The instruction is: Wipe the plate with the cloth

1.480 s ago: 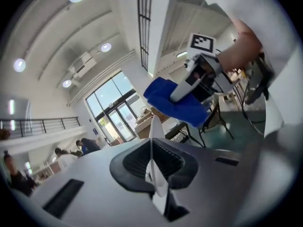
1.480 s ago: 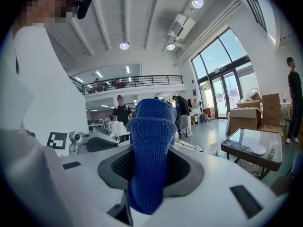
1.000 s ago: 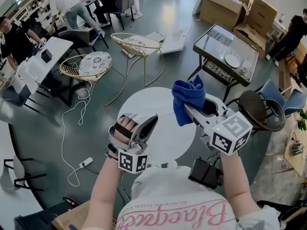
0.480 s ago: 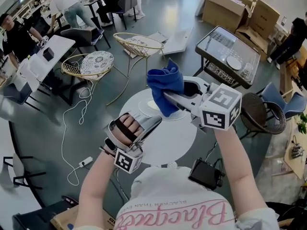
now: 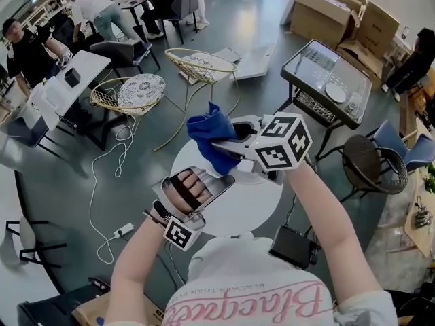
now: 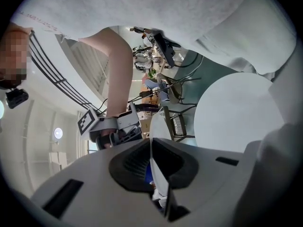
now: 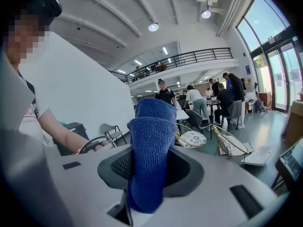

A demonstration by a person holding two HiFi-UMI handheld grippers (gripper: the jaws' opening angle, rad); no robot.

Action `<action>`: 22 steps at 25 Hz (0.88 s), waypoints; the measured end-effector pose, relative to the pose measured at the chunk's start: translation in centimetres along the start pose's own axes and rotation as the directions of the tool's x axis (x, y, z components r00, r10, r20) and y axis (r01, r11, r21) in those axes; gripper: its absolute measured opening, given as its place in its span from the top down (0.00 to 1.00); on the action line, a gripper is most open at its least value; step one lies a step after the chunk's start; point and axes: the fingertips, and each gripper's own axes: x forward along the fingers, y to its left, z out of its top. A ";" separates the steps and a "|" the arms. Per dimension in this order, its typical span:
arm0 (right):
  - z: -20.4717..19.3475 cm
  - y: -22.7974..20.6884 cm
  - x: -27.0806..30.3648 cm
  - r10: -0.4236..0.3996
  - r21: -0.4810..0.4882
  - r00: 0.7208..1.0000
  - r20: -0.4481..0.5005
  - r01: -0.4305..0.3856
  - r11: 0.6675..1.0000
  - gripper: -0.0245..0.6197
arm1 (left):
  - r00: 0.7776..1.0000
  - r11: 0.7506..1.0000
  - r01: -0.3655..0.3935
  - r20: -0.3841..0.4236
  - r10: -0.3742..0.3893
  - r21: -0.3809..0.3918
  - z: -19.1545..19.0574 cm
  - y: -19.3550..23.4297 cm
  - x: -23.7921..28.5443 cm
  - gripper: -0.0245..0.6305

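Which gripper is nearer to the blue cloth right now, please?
Right. The right gripper is shut on the blue cloth; the left gripper, shut on the plate, is just below the cloth in the head view.

Shirt [image 5: 272, 277], bottom centre of the head view: two printed lines, both upside down in the frame.
- Small dark capitals [image 5: 234, 291]: they appear to read "BLACKER THAN EV", and the end of the line cannot be made out.
- Large pink script [image 5: 253, 304], below the capitals: it begins "Blac", and the remaining letters cannot be read with certainty.

Marker cube [image 5: 281, 143] on the right gripper [image 5: 221, 145], centre of the frame: black-and-white square code patterns only, no characters.

Marker [image 5: 178, 235] on the left gripper [image 5: 216, 184], lower left of centre: pattern only.

Left gripper view, upper left: faint pink print [image 6: 40, 20] on the shirt, too small to read.
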 end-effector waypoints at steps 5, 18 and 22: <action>-1.8 -1.2 -1.7 -0.007 0.033 1.000 -0.030 0.008 0.999 0.74 | 1.000 1.000 -0.007 -0.014 0.007 -0.029 -0.2 0.0 0.1 0.93; -5.6 -3.5 -8.6 -0.125 0.135 0.992 0.017 0.121 0.983 0.74 | 0.998 0.991 0.016 -0.054 -0.024 -0.134 -1.6 -0.9 1.1 0.93; -6.4 -4.1 -10.8 -0.183 0.174 0.982 0.054 0.171 0.970 0.74 | 0.996 0.976 0.005 -0.088 -0.025 -0.218 -2.4 -0.9 1.6 0.93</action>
